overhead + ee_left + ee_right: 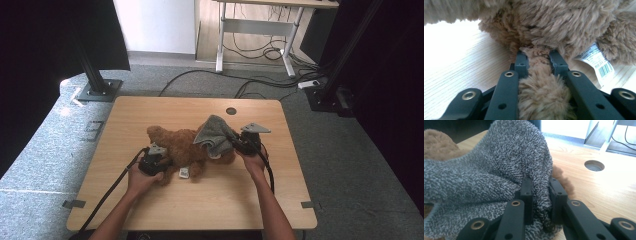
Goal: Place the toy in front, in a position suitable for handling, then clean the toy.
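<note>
fluffy brown plush teddy bear [182,147] lying mid-desk on the light wooden desk [150,205], left gripper [156,161] jaws clenched on its limb, right gripper [239,143] jaws grasping grey terry cloth [214,134] draped over the bear

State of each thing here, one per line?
Teddy bear: lying on the table, one limb pinched in the left gripper.
Grey cloth: draped over the bear, bunched, a fold clamped in the right gripper.
Tag: hanging off the bear, resting on the table.
Left gripper: shut on the bear.
Right gripper: shut on the cloth.
</note>
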Motion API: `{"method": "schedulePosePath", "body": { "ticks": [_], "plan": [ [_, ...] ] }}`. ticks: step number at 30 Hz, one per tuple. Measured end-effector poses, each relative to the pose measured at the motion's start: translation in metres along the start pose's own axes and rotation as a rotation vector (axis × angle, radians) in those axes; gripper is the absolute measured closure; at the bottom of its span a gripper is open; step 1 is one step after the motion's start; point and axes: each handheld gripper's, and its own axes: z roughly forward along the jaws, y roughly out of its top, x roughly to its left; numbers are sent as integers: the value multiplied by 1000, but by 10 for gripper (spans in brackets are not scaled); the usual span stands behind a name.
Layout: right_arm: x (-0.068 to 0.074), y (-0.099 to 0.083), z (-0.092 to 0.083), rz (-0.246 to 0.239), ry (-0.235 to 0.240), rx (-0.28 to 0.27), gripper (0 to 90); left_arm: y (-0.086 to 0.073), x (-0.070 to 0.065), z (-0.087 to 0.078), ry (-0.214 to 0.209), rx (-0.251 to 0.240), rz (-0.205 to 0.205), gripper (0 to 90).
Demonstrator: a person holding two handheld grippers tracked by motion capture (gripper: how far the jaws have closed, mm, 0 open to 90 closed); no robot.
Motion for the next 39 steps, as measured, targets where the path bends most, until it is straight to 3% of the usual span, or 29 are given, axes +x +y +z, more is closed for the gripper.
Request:
{"method": "schedulePosePath", "body": {
  "ticks": [6,17,20,22,24,28,30,34,37,39],
  "plan": [
    [-8,-9,-4,21,-24,16,765,0,0,0,1,-1,-1,723],
    [-13,-18,-5,55,-20,5,701,0,-1,0,8,0,5,719],
    [-12,-16,-6,52,-50,-7,559,0,-1,0,8,1,4,718],
    [-11,-13,-9,66,-45,-31,485,0,0,1,7,1,3,718],
    [-10,-9,-11,79,-28,-37,397,0,0,1,6,1,3,717],
    [-2,2,-11,72,43,-44,308,0,0,1,8,2,4,717],
    [5,5,-7,57,60,-19,241,0,0,1,7,1,4,717],
    [11,8,7,40,49,60,139,0,0,1,8,-1,1,717],
    [14,6,15,37,45,85,181,0,0,1,6,-2,1,717],
    [16,6,13,23,53,85,335,0,0,1,5,-3,-1,717]
  ]
}}
